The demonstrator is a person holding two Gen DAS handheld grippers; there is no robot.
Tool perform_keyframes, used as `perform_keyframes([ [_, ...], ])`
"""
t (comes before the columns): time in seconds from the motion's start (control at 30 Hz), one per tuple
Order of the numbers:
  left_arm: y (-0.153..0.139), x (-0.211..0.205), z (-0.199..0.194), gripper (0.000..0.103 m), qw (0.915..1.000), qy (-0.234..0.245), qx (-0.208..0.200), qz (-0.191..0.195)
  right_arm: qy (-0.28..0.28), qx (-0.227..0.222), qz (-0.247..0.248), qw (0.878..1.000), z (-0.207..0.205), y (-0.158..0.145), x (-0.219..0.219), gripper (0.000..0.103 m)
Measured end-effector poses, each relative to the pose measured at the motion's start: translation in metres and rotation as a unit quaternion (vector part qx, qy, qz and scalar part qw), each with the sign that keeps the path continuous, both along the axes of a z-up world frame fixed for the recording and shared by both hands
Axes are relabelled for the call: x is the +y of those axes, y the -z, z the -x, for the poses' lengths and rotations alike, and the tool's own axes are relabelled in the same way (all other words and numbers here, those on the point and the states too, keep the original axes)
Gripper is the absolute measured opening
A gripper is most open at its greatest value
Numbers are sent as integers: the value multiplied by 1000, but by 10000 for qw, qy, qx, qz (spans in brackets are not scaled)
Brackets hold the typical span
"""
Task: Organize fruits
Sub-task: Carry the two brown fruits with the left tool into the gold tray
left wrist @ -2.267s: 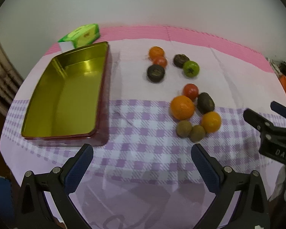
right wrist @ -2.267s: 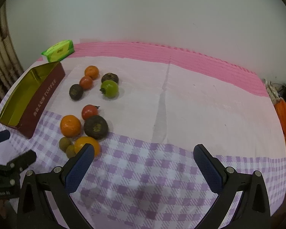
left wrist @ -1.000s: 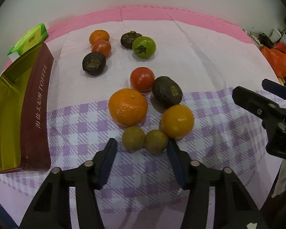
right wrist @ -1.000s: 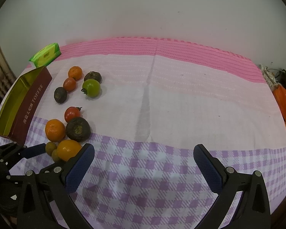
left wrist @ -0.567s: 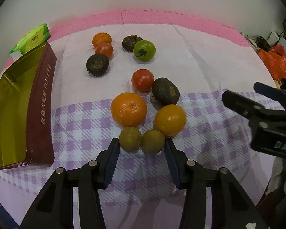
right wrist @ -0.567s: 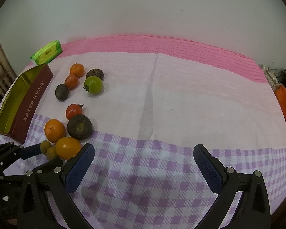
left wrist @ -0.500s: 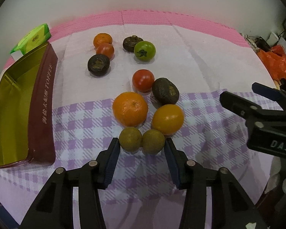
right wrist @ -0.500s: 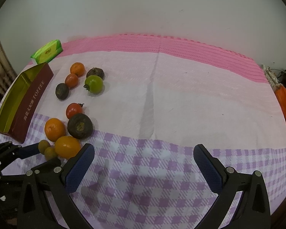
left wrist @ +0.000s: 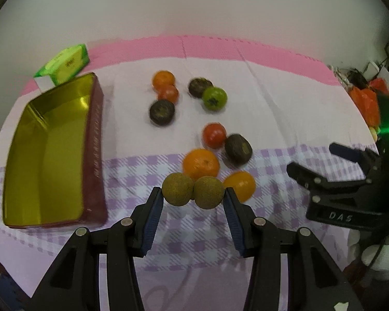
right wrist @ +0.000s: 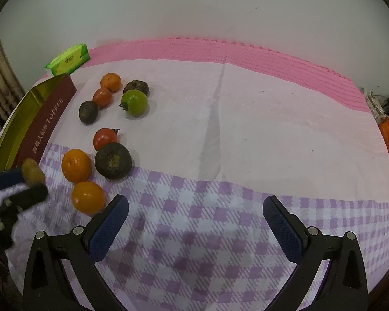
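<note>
My left gripper [left wrist: 193, 194] is shut on two small brown-green round fruits [left wrist: 178, 188], side by side between its pads and lifted above the cloth. One of them shows in the right wrist view [right wrist: 33, 171]. Below them lie an orange [left wrist: 200, 163], a yellow-orange fruit [left wrist: 240, 184], a red tomato [left wrist: 214, 135] and a dark fruit [left wrist: 238, 149]. Farther back are an orange [left wrist: 163, 79], a red fruit [left wrist: 168, 93], two dark fruits [left wrist: 162, 111] and a green tomato [left wrist: 214, 98]. The gold tin [left wrist: 46, 150] stands empty at the left. My right gripper [right wrist: 195, 208] is open and empty.
A green packet [left wrist: 64, 63] lies behind the tin. The right gripper's body [left wrist: 350, 194] is at the right in the left wrist view. Orange bags [left wrist: 365, 101] lie at the table's far right edge. A white wall stands behind the pink mat [right wrist: 220, 49].
My left gripper closed on the two small brown-green fruits and lifted them off the cloth, swinging left so the tin shows more. The right gripper stayed open and barely moved.
</note>
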State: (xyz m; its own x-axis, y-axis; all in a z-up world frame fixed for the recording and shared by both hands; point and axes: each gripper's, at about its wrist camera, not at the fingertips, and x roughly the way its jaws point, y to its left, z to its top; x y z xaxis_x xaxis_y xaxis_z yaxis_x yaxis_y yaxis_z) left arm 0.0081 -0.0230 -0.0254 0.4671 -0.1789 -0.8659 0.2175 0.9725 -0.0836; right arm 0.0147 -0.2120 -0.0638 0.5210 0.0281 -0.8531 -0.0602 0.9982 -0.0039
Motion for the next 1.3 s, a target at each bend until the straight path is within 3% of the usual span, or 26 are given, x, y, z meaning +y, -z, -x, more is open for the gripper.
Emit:
perform_keyframes([
  [0.4, -13, 73, -14, 44, 9966, -706, -229, -368, -47, 57, 31, 10000, 0, 4, 4, 103],
  [0.73, 10, 143, -22, 44, 9880, -1437, 108, -546, -118, 45, 67, 9999, 0, 6, 12, 103],
  [1.3, 30, 172, -22, 44, 9826, -1720, 372, -595, -439, -46, 82, 9990, 5, -4, 34, 103],
])
